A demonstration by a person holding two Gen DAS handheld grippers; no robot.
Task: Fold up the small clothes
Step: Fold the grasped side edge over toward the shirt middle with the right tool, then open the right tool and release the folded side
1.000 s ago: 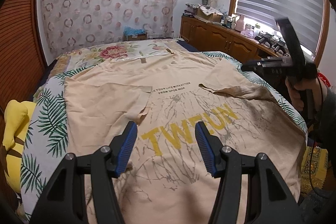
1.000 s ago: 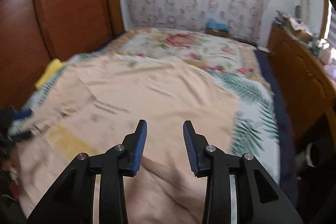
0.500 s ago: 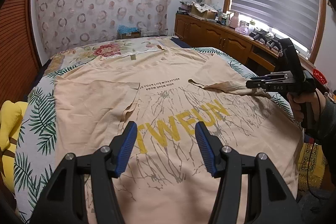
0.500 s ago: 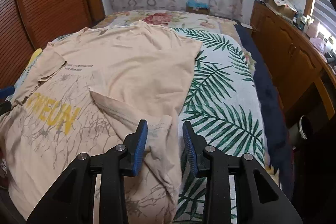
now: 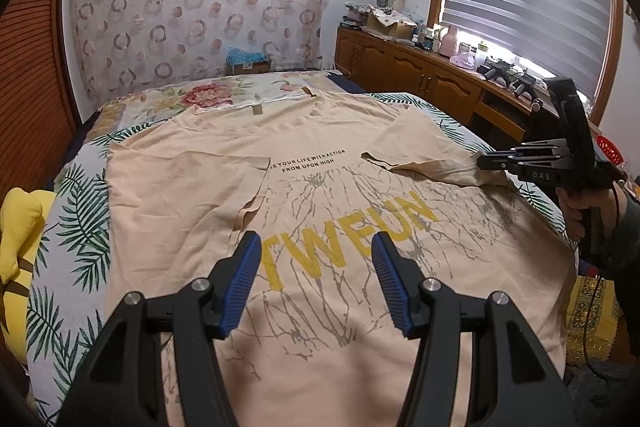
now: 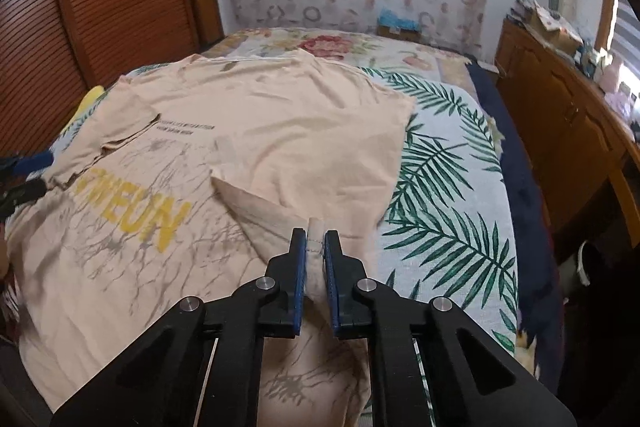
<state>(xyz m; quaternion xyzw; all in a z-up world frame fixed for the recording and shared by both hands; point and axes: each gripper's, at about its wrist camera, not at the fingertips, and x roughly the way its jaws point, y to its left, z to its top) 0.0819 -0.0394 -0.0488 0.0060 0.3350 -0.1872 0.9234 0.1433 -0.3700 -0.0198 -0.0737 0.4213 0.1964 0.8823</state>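
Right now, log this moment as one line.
task: fold shirt | right gripper: just closed on shirt edge | left gripper: open over shirt print, holding nothing | both sleeves folded in

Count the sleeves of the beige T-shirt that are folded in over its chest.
2. One short sleeve lies flat beside the small black print; the other sleeve is folded inward too, its hem pinched in the right claw.

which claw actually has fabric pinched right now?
The right claw: it has just closed on a bunched edge of the beige T-shirt. The left claw hovers open above the yellow print with nothing between its pads.
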